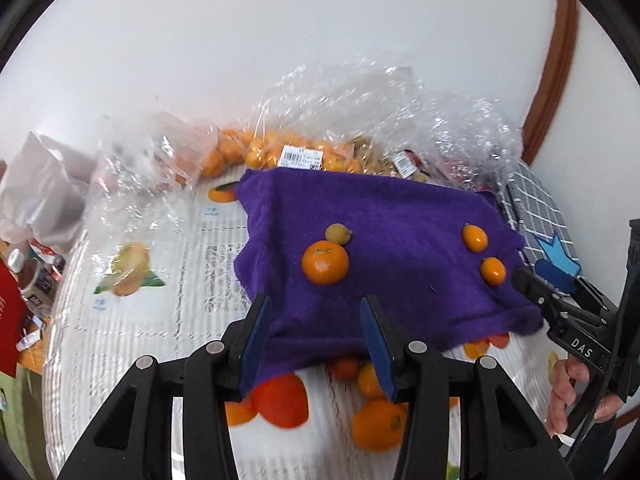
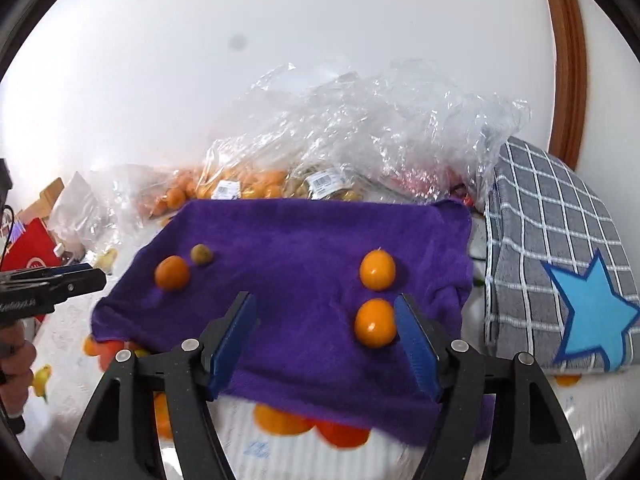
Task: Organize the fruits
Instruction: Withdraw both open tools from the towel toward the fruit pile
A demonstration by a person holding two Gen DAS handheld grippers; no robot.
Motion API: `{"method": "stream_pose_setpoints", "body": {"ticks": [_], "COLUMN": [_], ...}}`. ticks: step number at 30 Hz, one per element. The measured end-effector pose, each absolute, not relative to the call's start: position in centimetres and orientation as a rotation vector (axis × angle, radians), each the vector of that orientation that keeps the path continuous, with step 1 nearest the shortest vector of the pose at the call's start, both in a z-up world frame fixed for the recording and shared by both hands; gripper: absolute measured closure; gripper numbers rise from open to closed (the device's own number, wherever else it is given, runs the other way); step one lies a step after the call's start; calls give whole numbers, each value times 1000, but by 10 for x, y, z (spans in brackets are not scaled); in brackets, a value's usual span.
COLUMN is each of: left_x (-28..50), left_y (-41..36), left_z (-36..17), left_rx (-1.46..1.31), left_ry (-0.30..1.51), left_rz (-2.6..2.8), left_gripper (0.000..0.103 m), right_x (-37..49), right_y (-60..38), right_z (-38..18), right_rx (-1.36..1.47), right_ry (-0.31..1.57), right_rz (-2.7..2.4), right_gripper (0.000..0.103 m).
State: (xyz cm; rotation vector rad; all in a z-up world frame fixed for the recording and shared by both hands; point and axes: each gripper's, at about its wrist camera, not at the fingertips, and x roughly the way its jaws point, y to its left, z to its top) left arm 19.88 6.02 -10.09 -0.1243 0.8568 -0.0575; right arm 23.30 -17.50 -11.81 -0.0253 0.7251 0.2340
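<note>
Right gripper [image 2: 326, 336] open, left gripper [image 1: 316, 338] open too; centre on near small orange kumquat [image 2: 375, 323] on purple terry towel [image 2: 304, 240], probably off-centre now.

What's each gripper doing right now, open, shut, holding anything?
Left gripper: open, holding nothing, above the near edge of the purple towel.
Right gripper: open, holding nothing, the nearest kumquat by its right finger.
</note>
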Motion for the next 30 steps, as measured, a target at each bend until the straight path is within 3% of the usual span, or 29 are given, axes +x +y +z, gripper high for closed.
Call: {"method": "stream_pose_setpoints", "body": {"ticks": [9,17,21,25,30], "left_x": [152,121,109,107,111], "left_y": [44,46,58,80,109], "left_z": [-96,-104,-108,-117,-138], "left_rx": [-80,-69,-66,-106,-194], "left_ry": [831,818,821,843,888], "left_rz": [-136,-172,-156,-113,-82], "left_gripper": [59,60,60,60,60], "right_x": [159,119,113,114,123], "right_y": [-160,-157,-157,-148,-132], "right_z": [-99,-106,-111,-116,-129], "right_rx": [-128,-109,-68,-41,-41], "right_ry": [646,698,719,737,766], "right_rz": [178,210,235,256,286], "right_gripper": [32,32,37,51,57]}}
